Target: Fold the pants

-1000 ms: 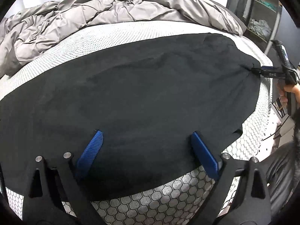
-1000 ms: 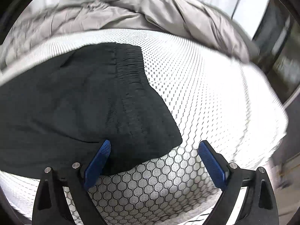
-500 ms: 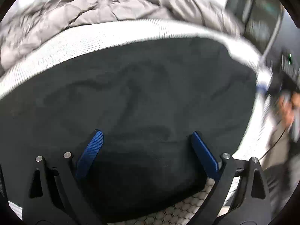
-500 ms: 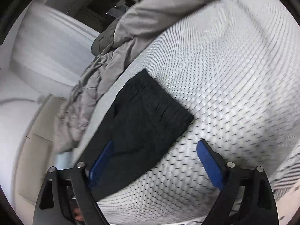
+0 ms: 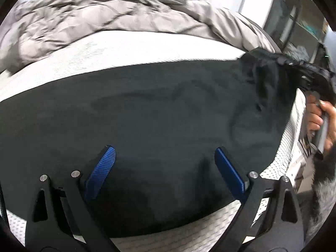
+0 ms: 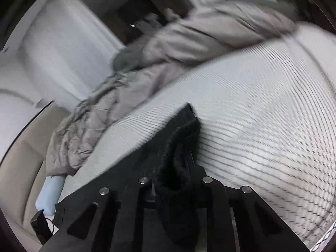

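Right gripper [image 6: 174, 180] clenched on the bunched waistband end of the black pants [image 5: 159, 126]; its jaws are drawn together with dark gathered cloth filling the gap; in the left wrist view this gripper [image 5: 310, 77] shows at the far right, raised off the bed with the waistband corner lifted and puckered, the holder's hand [image 5: 319, 119] just below it; left gripper [image 5: 166, 170] released, its blue pads [image 5: 100, 170] spread wide, poised over the near part of the garment and holding nothing; whether the pads touch the cloth cannot be told; the pants otherwise lie spread flat across the white mesh-patterned mattress [image 5: 147, 48], covering most of its near side; a rumpled grey duvet [image 5: 105, 14] is heaped along the far side, well apart from the pants; a pale blue cylindrical object [image 6: 50, 195] sits at the mattress edge in the right wrist view, identity unclear; both views are motion-blurred, the right one heavily. Judgement: the step in hand looks like the first fold, with the waist end picked up and the rest of the garment unfolded; task is at an early stage. Next move likely calls for carrying the raised end over the flat cloth toward the opposite end, keeping the edges aligned, while the left gripper either pins the fabric or takes a matching corner; risk: a single-corner pinch may drag the layer askew or let it slip.
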Demonstrator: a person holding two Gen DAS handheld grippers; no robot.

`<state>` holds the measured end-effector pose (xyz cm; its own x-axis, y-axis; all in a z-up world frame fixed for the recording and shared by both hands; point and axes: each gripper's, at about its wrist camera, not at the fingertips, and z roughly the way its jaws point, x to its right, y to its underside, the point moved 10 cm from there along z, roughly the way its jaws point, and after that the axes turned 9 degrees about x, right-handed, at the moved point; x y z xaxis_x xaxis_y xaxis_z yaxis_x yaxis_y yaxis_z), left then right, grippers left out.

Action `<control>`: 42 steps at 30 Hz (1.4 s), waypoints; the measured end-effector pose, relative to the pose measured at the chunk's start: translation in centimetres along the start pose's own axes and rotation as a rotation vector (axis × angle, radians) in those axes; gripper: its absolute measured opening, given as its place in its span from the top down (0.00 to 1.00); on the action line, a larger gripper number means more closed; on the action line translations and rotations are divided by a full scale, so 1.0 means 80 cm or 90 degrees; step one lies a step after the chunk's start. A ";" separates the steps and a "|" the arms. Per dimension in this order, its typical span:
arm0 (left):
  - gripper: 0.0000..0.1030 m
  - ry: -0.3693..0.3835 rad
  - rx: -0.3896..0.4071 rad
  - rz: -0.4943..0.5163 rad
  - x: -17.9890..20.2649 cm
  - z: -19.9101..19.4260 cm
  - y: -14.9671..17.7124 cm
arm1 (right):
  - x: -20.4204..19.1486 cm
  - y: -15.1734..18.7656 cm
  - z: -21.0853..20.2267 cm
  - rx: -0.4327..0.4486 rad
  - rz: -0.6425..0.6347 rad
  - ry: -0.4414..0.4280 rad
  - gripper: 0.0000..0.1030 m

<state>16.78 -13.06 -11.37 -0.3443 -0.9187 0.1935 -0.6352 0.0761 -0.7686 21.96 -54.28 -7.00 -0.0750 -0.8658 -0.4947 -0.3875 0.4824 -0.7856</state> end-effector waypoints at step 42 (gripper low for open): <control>0.37 0.211 -0.085 -0.287 -0.108 0.016 0.000 | -0.156 0.209 0.020 -0.277 -0.244 -0.114 0.43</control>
<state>20.66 -5.66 -13.84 -0.2038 -0.7021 0.6823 -0.8438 -0.2275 -0.4861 17.85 -35.19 -14.55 0.2859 -0.9131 -0.2907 -0.6996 0.0084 -0.7145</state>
